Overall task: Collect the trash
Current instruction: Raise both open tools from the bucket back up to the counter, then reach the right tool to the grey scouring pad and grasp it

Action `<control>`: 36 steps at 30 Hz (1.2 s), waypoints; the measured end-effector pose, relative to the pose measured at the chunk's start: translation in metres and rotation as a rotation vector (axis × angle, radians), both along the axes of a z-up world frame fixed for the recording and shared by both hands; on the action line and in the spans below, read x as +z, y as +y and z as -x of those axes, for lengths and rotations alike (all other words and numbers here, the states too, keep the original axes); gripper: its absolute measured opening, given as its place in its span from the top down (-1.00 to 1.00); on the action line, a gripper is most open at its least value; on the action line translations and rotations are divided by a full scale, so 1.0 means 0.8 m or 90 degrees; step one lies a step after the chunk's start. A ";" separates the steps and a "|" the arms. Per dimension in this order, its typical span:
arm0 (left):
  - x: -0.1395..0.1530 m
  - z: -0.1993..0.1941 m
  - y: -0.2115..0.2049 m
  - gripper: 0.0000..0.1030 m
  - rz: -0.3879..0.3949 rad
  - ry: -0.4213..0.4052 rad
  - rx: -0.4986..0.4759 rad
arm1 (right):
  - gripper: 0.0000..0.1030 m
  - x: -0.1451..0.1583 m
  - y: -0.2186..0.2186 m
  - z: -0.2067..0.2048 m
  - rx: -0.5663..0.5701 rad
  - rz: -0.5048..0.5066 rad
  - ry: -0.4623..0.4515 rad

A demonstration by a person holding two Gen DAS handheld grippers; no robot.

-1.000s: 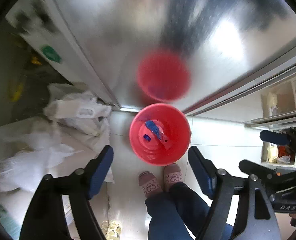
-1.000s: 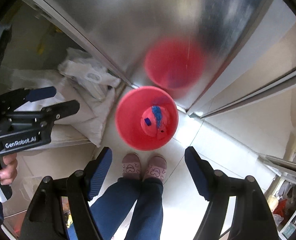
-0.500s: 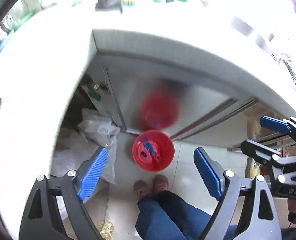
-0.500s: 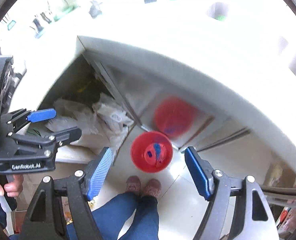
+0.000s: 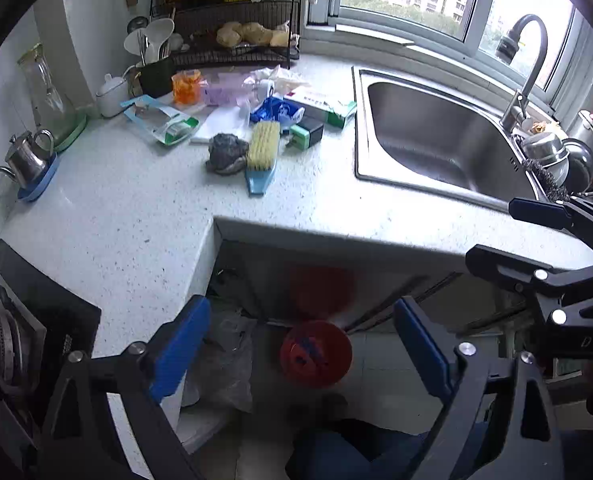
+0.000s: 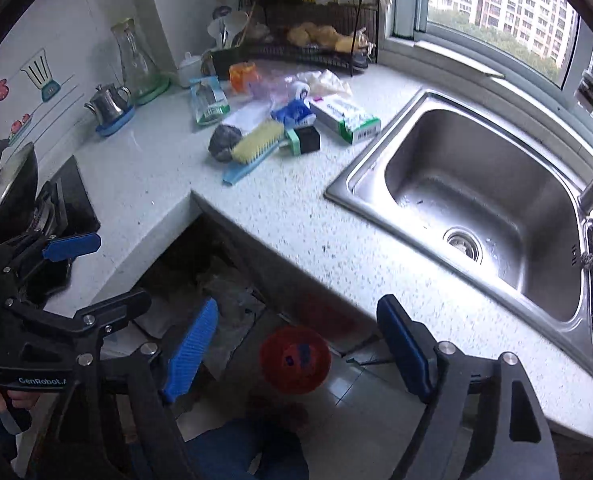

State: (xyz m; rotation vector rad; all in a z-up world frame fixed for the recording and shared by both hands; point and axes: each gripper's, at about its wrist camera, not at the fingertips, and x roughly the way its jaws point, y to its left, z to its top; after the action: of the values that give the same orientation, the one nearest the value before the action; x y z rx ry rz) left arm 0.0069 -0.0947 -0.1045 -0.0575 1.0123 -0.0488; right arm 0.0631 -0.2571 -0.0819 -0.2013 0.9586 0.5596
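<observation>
A red bin stands on the floor under the counter edge, with blue scraps inside. On the counter lie a crumpled dark grey wad, a blue wrapper, a white-and-green box and a yellow brush. My left gripper hangs high above the bin, its jaws opening with nothing between them. My right gripper is beside it at the same height, its jaws also opening and empty.
A steel sink with a faucet fills the counter's right. A small kettle, a dish rack and a stove are on the left. Plastic bags lie under the counter. A person's legs stand by the bin.
Both grippers have risen from just above the bin to above counter height, so the counter and sink came into view. Both pairs of jaws have spread wider.
</observation>
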 end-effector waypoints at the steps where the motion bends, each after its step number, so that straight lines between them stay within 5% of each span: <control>1: 0.012 -0.004 0.004 -0.94 -0.004 -0.008 0.003 | -0.71 0.009 0.007 -0.004 0.001 -0.001 -0.011; 7: 0.055 -0.022 0.023 -0.99 0.005 -0.050 0.016 | -0.96 0.047 0.013 -0.028 -0.003 -0.012 -0.060; 12: 0.073 -0.039 0.038 -0.99 -0.009 -0.056 0.018 | -0.99 0.059 0.030 -0.048 0.016 0.004 -0.082; 23: 0.060 -0.110 0.114 -0.99 -0.008 -0.036 0.016 | -0.99 0.050 0.100 -0.113 0.036 -0.016 -0.020; 27: 0.056 -0.133 0.156 -0.99 -0.028 -0.039 0.067 | -0.99 0.047 0.139 -0.136 0.057 -0.018 -0.001; 36: 0.022 -0.169 0.225 -0.99 -0.027 0.006 0.079 | -0.99 0.009 0.228 -0.175 0.132 0.033 0.053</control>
State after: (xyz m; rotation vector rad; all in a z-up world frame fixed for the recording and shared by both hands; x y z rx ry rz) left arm 0.1424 0.0854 -0.0866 -0.0822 1.0168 0.0857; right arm 0.2028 -0.0747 -0.0750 -0.3284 1.0403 0.7392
